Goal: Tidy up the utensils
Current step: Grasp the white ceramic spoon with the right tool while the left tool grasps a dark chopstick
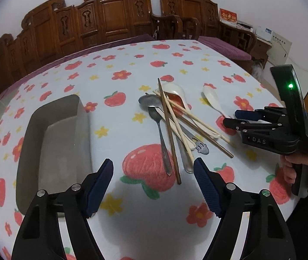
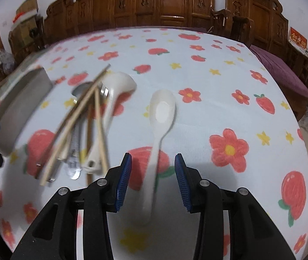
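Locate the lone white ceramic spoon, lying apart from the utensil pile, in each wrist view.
Left wrist: white spoon right of centre, beyond the right gripper.
Right wrist: centre, handle between the open pads, untouched.
Shared landmark: utensil pile, left of the spoon.

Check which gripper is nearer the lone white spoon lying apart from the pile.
Right. The right gripper has its open jaws either side of the lone white spoon's handle; the left gripper is by the utensil pile.

Black left gripper (image 1: 154,186) and right gripper (image 2: 153,181) with ribbed blue pads, silver screws
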